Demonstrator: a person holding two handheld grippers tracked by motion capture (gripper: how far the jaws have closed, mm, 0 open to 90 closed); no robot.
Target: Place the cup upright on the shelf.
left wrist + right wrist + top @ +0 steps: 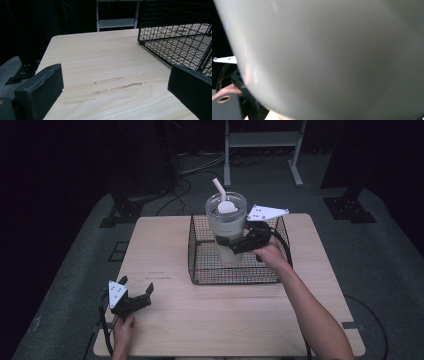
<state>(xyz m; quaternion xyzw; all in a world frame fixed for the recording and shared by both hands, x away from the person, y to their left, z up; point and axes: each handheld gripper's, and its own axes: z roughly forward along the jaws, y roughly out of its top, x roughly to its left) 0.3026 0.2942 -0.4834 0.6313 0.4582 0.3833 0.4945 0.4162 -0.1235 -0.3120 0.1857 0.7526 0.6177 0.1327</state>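
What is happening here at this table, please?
A person works with a gripper in each hand. The right gripper is closed around a large tumbler with a lid and straw, holding it upright over the black wire basket; whether it touches the basket floor is unclear. The left gripper rests near the table's front left corner, its fingers open and empty.

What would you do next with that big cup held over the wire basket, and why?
Probably lower the tumbler straight down until it stands on the floor of the wire basket. The right gripper is clamped around its middle, it is upright with its straw on top, and its base looks to hang within the basket's walls. The left gripper rests open near the table edge, well clear.
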